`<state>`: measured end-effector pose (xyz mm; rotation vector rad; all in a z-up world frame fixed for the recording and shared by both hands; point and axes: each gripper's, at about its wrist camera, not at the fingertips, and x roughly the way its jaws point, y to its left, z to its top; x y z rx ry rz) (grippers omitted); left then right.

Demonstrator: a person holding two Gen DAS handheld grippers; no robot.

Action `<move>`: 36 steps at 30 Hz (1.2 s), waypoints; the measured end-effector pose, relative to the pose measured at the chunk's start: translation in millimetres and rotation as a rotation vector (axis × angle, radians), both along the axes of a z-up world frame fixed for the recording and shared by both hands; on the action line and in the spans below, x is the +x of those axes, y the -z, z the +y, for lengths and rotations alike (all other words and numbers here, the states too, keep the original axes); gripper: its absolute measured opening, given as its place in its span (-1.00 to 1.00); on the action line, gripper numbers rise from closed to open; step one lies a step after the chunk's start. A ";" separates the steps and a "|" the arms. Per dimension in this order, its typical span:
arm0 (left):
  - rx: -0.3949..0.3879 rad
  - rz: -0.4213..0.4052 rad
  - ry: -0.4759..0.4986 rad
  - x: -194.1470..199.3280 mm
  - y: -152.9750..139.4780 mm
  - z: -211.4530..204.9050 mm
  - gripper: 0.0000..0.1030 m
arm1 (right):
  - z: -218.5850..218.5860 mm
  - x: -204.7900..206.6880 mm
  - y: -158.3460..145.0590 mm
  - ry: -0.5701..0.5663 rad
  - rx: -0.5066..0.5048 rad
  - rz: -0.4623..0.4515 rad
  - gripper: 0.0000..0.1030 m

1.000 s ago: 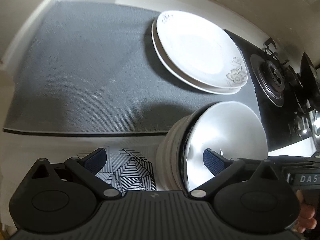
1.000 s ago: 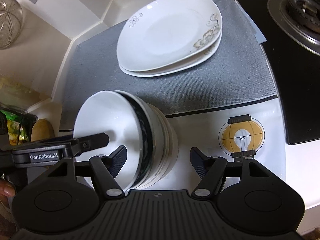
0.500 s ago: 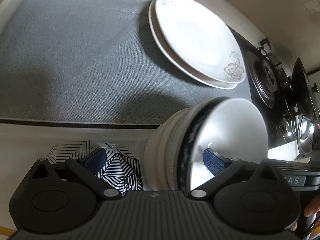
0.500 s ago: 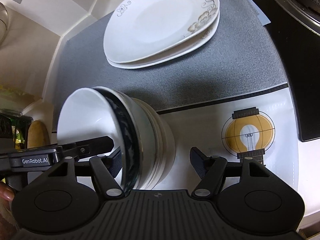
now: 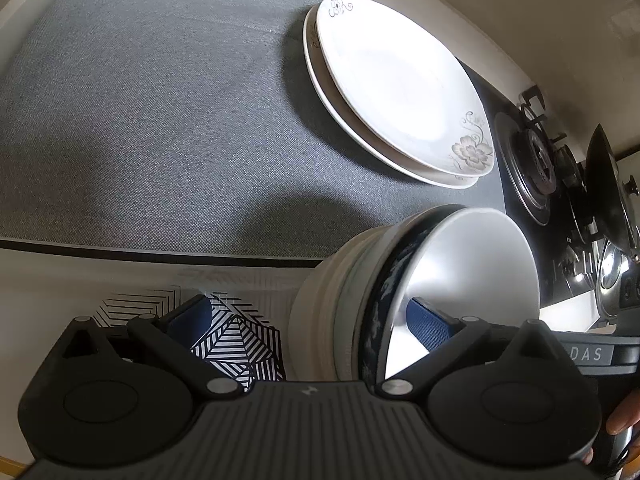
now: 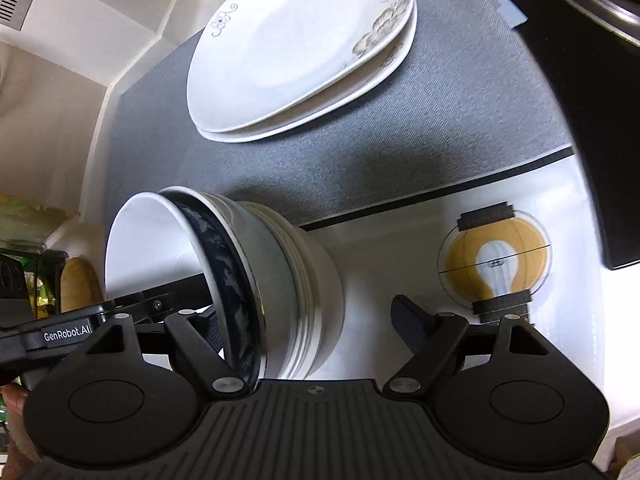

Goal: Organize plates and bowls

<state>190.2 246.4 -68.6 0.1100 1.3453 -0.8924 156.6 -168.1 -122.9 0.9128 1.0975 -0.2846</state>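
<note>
A stack of nested bowls (image 5: 336,300) (image 6: 288,280) stands on the white mat; the top one is white inside with a dark blue patterned outside. My left gripper (image 5: 310,318) straddles its one wall: the right finger is inside the top bowl, the left finger well clear of the stack. My right gripper (image 6: 310,326) straddles the opposite wall. Its jaws are opening, the left finger sits inside the bowl and the right finger stands apart from the stack. Two white flowered plates (image 5: 400,92) (image 6: 296,48) lie stacked on the grey mat (image 5: 140,120) beyond.
A gas stove (image 5: 528,168) with dark pans (image 5: 608,184) borders the mats on one side. The white mat carries a striped print (image 5: 236,340) and a lightbulb print (image 6: 496,260). White wall edges close the back corner. A hand (image 5: 624,420) holds the right gripper.
The right gripper has sunk a little toward the counter and its right finger has drawn slightly further from the stack. The left gripper has hardly shifted.
</note>
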 end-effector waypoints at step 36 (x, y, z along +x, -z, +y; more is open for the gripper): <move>-0.132 0.158 -0.009 10.2 6.7 18.0 0.32 | 15.3 -13.4 -5.6 -0.044 -0.041 -0.141 0.08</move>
